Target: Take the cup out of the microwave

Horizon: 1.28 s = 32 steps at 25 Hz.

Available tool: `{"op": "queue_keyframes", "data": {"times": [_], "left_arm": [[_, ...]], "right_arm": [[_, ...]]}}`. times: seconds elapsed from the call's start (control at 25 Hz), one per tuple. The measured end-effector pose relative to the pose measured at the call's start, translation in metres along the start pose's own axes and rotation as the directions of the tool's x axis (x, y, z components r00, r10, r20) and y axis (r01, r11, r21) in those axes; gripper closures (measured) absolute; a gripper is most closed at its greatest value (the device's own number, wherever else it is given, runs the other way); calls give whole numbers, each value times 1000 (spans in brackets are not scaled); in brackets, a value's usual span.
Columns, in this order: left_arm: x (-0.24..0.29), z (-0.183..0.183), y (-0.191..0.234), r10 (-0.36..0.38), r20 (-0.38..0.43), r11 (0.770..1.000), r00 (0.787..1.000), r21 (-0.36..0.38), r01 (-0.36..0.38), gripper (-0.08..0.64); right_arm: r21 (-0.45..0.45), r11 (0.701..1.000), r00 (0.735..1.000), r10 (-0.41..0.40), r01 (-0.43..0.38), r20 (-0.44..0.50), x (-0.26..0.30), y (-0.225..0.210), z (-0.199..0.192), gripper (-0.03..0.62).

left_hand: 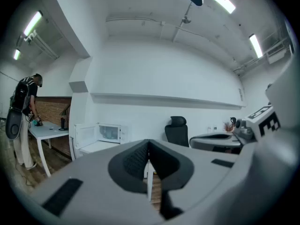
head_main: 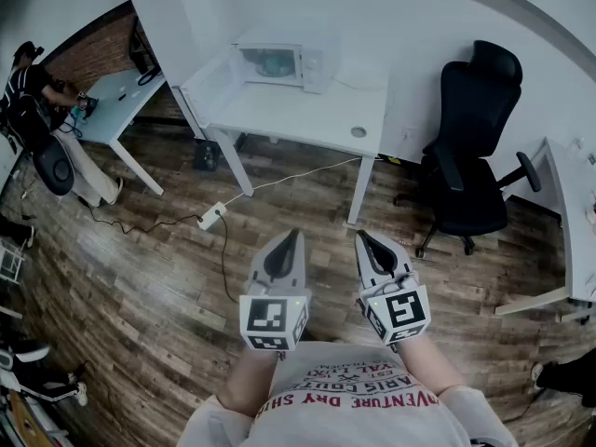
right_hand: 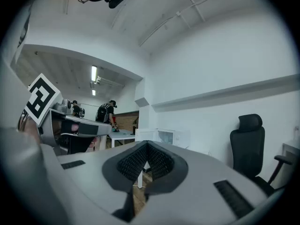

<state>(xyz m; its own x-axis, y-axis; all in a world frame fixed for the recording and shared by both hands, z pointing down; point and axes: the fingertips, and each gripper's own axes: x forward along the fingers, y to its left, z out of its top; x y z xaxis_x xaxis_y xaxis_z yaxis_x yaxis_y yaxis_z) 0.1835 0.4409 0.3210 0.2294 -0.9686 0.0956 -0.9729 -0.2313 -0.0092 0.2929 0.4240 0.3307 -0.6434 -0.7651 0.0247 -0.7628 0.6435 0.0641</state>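
Left claw [head_main: 294, 236], right claw [head_main: 362, 237] closed; one microwave [head_main: 279, 64].

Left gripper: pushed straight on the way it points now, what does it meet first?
The way looks free over the wooden floor. The left gripper aims at the right end of the white table, right of the white microwave; table or wall behind, depth unclear.

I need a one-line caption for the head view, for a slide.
The left gripper and right gripper, jaws shut and empty, point toward the open microwave on a white table.
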Motion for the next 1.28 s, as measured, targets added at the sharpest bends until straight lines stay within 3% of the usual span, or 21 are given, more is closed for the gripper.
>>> {"op": "queue_keyframes", "data": {"times": [0.36, 0.68, 0.88, 1.28], "left_arm": [[10, -13, 18, 15, -29, 1000, 999, -27, -15, 554], [22, -32, 65, 52, -60, 994, 997, -95, -58, 554], [50, -33, 115, 63, -55, 986, 996, -148, -71, 554], [127, -7, 256, 32, -37, 991, 999, -129, -36, 554]], "right_arm": [[37, 999, 1000, 19, -18, -24, 21, 1, -13, 580], [82, 996, 997, 37, -31, -66, 61, 10, -30, 581], [82, 996, 994, 52, -45, -92, 114, 16, -35, 580], [88, 996, 993, 21, -11, -114, 267, 35, -22, 580]]}}
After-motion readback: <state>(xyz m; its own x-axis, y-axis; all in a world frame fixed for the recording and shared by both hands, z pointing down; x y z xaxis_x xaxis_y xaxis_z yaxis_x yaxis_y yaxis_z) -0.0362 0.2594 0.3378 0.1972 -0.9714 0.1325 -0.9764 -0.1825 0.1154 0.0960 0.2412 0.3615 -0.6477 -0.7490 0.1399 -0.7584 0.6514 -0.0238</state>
